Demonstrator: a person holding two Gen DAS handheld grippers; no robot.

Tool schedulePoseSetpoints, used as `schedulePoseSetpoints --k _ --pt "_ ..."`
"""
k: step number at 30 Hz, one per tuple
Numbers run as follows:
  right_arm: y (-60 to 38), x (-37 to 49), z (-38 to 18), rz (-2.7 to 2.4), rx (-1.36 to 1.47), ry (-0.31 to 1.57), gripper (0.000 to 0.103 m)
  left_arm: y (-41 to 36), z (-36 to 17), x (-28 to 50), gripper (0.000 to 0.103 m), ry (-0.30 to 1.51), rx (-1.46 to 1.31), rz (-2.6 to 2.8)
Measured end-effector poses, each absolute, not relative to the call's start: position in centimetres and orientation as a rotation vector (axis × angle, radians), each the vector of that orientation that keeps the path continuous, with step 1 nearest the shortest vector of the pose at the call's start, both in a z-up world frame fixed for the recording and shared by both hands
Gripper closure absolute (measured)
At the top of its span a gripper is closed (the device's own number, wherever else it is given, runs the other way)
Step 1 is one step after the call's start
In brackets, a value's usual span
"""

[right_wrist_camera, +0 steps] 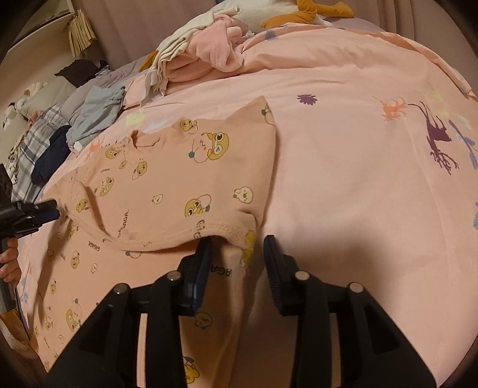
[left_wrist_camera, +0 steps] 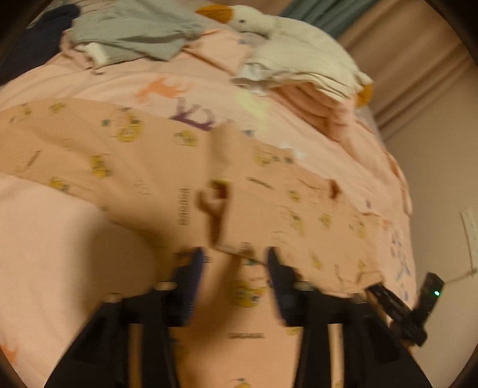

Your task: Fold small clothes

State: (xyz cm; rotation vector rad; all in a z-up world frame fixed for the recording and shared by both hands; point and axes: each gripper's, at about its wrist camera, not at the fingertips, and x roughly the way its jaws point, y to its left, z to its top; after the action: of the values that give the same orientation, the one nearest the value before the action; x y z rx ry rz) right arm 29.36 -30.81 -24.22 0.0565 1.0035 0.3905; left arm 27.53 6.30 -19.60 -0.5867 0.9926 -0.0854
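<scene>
A peach child's garment [right_wrist_camera: 167, 167] printed with yellow cartoon figures lies on the pink bedcover [right_wrist_camera: 358, 179], with its upper layer folded over. My right gripper [right_wrist_camera: 238, 247] is open. The stitched hem corner [right_wrist_camera: 239, 231] lies loosely between its fingers, and the pads do not press on it. In the blurred left wrist view the same garment [left_wrist_camera: 134, 155] spreads across the bed. My left gripper [left_wrist_camera: 234, 256] stands open just above the fabric at a folded edge, holding nothing. The left gripper [right_wrist_camera: 44, 209] also shows at the garment's left side, with a hand [right_wrist_camera: 9, 262] behind it.
A white plush duck [left_wrist_camera: 254, 19] and a heap of cream and pink clothes [left_wrist_camera: 310, 68] lie at the far end of the bed. A grey garment [left_wrist_camera: 134, 32] lies beside them, and a plaid cloth [right_wrist_camera: 38, 143] lies further left. The bed's edge drops off on the right [left_wrist_camera: 409, 209].
</scene>
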Motion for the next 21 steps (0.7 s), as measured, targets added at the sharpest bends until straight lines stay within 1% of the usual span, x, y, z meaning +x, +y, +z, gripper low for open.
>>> schedulePoseSetpoints --k 2,6,9,10,11,12,13,15,17,21 --pt "-30.6 29.3 -24.2 0.394 0.043 1.000 0.063 5.8 -20.1 27.9 0.048 0.975 -0.611 -0.095" --pt "-30.5 29.5 -24.2 0.400 0.045 1.001 0.060 6.8 -22.9 29.3 0.048 1.027 -0.734 -0.047" --pt "-30.5 29.6 -24.3 0.395 0.046 1.003 0.060 7.5 -22.4 29.1 0.049 0.929 -0.797 -0.033" --pt "-30.5 29.6 -24.3 0.397 0.045 1.000 0.060 7.5 -22.3 29.5 0.055 0.922 -0.796 -0.018" --pt "-30.5 29.6 -24.3 0.398 0.048 1.000 0.060 7.2 -22.0 30.1 0.073 0.925 -0.780 0.007" --pt "-30.6 29.6 -24.3 0.400 0.054 0.999 0.060 6.9 -21.8 30.6 0.081 0.935 -0.758 0.024" --pt "-30.7 29.6 -24.3 0.403 0.060 0.998 0.061 6.3 -21.4 31.2 0.081 0.943 -0.723 0.038" --pt "-30.8 29.7 -24.3 0.393 0.075 0.993 0.063 5.1 -20.0 32.1 0.089 0.935 -0.629 0.048" --pt "-30.8 29.7 -24.3 0.381 0.081 0.984 0.066 4.6 -18.7 32.8 0.091 0.919 -0.596 0.023" --pt "-30.6 29.5 -24.2 0.378 0.059 0.981 0.066 7.5 -15.8 32.6 0.092 0.807 -0.676 -0.020"
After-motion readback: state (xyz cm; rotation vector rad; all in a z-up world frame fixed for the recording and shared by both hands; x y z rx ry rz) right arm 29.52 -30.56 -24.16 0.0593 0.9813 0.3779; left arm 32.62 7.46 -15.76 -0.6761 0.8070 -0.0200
